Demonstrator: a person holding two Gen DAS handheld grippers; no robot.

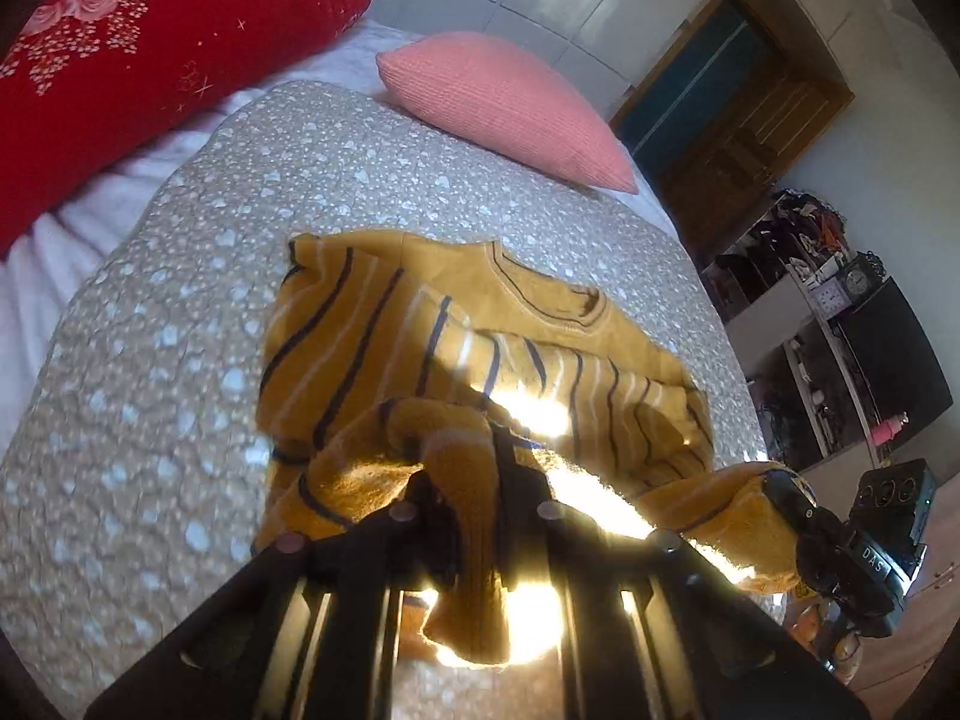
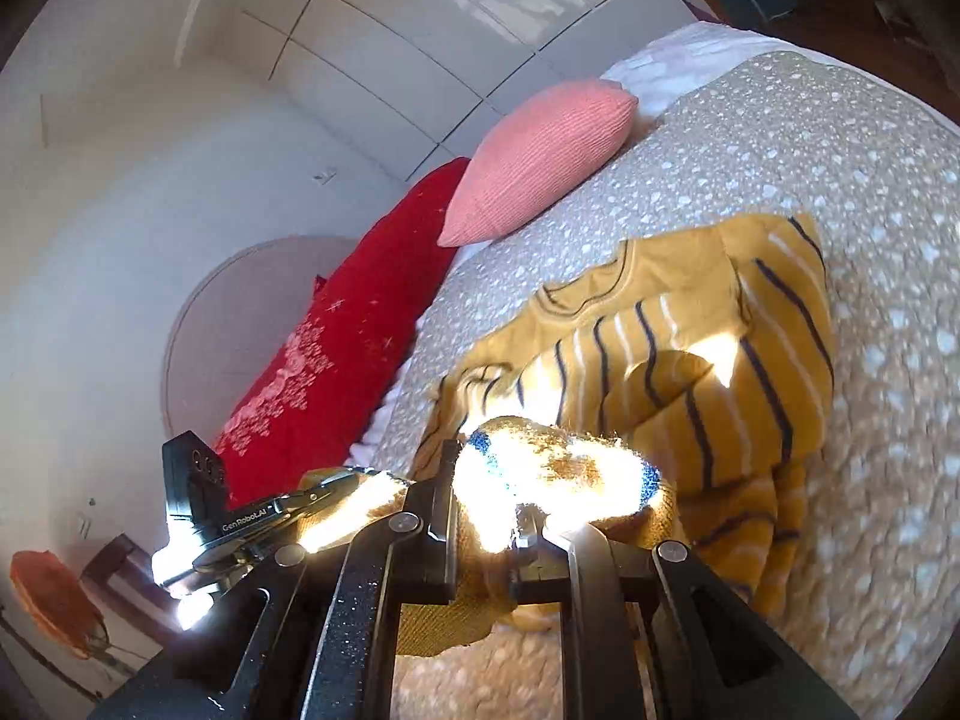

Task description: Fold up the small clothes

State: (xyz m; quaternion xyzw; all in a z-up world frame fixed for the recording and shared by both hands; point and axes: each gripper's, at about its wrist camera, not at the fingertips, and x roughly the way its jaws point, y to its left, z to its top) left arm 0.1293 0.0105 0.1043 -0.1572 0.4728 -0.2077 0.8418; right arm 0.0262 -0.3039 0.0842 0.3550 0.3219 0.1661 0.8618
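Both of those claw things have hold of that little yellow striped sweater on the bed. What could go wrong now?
The left gripper and right gripper each pinch a bunched edge of the mustard-yellow knit sweater with navy and white stripes, so the thick knit could slip from one grip. The sweater already lies rumpled on the grey speckled quilt, so the fold may land crooked. Strong sun glare washes out the fabric at the fingers, making the grip hard to judge.

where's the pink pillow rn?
The pink pillow lies at the head of the bed beside the red pillow, beyond the striped sweater; upper centre in the left wrist view.
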